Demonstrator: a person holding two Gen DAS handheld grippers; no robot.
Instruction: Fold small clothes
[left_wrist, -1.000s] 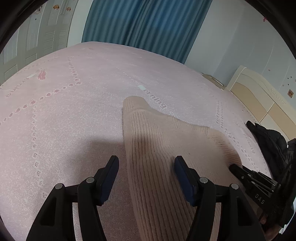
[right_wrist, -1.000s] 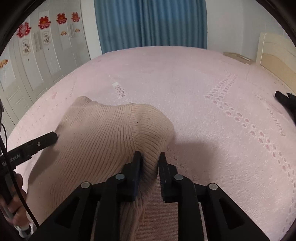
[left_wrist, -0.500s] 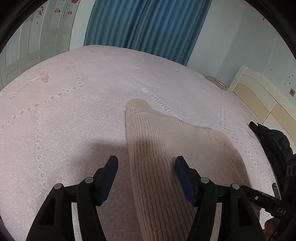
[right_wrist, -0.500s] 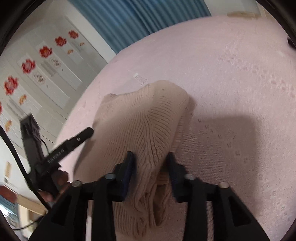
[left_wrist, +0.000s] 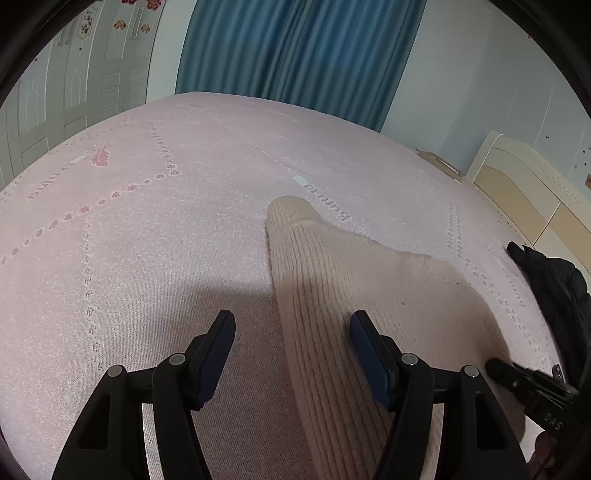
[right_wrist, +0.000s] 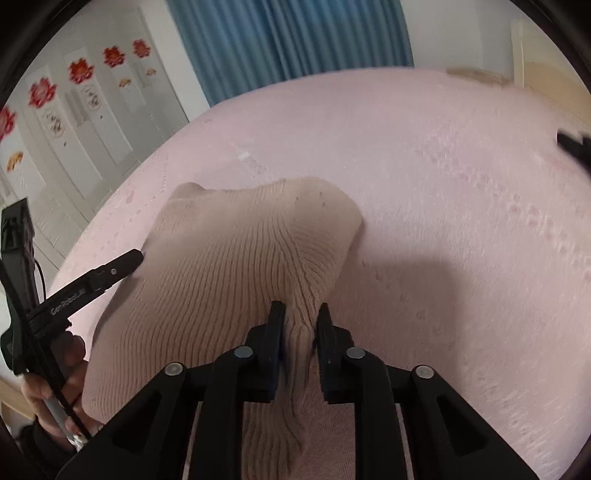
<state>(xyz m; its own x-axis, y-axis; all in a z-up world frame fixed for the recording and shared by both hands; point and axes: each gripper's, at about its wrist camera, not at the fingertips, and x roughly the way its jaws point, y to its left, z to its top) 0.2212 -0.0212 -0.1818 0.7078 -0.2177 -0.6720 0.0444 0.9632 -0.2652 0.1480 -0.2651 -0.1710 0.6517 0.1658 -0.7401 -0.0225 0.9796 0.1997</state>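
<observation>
Left wrist view: the left hand-held gripper (left_wrist: 291, 350) stands spread wide, with nothing pressed between its pads. The beige ribbed knit garment (left_wrist: 351, 295) lies flat on the pink bed (left_wrist: 147, 240). Its left edge runs up between the two fingers, so only the right finger (left_wrist: 369, 354) sits over the knit, while the left finger is over bare bedspread. From this gripper the garment stretches from 6 o'clock up to a narrow tip at about 12 o'clock, then widens away toward 3 o'clock. Its long axis runs nearly along the line the gripper points. The right hand-held gripper (left_wrist: 495, 365) shows only as a dark tip at 4 o'clock, at the garment's right edge. A dark piece of clothing (left_wrist: 554, 288) lies apart at 3 o'clock.

Right wrist view: the right hand-held gripper (right_wrist: 299, 332) has its jaws closing on a bunched ridge of the knit garment (right_wrist: 240, 258), and the ribs fan out from that pinch. The bulk of the cloth lies from 12 round to 9 o'clock. The left gripper's finger (right_wrist: 122, 262) points at the cloth's far edge at 9 o'clock, held by a hand (right_wrist: 62, 373) at 8 o'clock.

By my judgement the fold turns on the right gripper: it alone has cloth, and the free body lies to its left.
</observation>
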